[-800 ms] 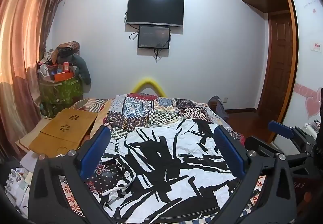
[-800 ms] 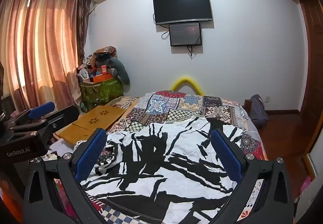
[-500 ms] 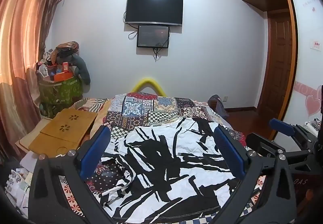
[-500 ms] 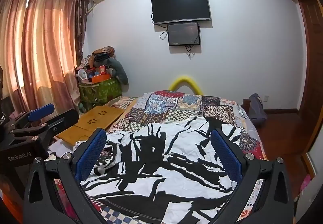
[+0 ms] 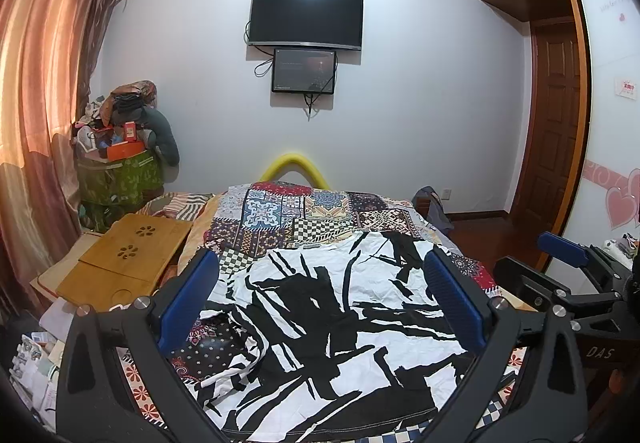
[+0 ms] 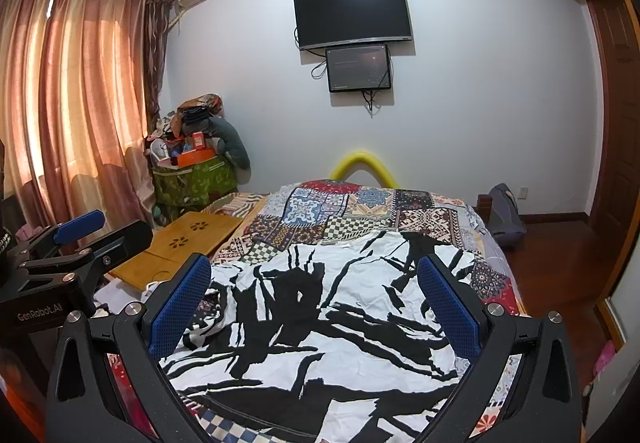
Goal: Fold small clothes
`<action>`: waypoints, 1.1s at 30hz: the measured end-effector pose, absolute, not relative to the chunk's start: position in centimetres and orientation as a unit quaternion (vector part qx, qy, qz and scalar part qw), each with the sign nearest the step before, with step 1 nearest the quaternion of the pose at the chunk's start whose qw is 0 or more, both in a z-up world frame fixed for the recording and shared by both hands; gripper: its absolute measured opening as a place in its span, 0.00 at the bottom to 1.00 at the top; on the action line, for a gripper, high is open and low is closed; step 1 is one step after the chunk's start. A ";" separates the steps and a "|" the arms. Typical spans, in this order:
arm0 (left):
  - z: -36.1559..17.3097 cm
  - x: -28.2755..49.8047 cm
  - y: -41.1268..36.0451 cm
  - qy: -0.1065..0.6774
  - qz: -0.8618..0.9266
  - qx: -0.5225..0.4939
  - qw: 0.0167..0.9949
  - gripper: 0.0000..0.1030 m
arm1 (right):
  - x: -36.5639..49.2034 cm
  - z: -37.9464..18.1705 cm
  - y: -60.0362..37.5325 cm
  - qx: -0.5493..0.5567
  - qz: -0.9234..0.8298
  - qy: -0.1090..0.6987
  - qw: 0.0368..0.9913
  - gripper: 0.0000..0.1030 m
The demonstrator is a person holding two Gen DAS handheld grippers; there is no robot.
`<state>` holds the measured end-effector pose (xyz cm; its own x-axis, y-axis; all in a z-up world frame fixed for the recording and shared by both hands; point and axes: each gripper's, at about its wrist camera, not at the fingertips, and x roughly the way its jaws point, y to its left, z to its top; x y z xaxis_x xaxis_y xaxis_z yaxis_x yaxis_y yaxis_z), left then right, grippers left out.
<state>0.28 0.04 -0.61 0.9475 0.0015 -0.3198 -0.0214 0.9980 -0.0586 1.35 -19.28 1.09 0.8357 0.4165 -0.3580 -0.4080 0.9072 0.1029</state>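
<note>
Both our left gripper (image 5: pixel 320 291) and right gripper (image 6: pixel 314 293) hang wide apart, empty. Ahead of them the shirt (image 5: pixel 340 323) lies spread and unfolded; we judge every fold remains.

Both wrist cameras look level along the bed (image 5: pixel 304 211) toward the television (image 6: pixel 352 13) wall, side by side

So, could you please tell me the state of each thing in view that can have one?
Black-and-white garment: spread on the bed, unfolded, left edge rumpled.
Left tool: open, holding nothing.
Right tool: open, holding nothing.
Television: screen dark.
Small monitor: dim picture showing.
Curtains: drawn, backlit.
Brown door: closed.
</note>
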 end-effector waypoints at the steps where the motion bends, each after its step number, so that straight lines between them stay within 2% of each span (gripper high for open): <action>1: -0.6 0.2 0.0 0.162 0.005 -0.031 0.986 1.00 | 1.3 1.1 -19.3 0.011 0.215 0.189 0.958 1.00; 33: -1.1 0.5 -0.1 0.164 0.011 -0.029 0.986 1.00 | 1.3 1.0 -19.2 0.011 0.215 0.189 0.958 1.00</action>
<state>0.53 -0.12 -1.13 0.9457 0.0124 -0.3247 -0.0314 0.9981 -0.0532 1.29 -19.23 0.98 0.8361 0.4162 -0.3575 -0.4076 0.9073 0.1029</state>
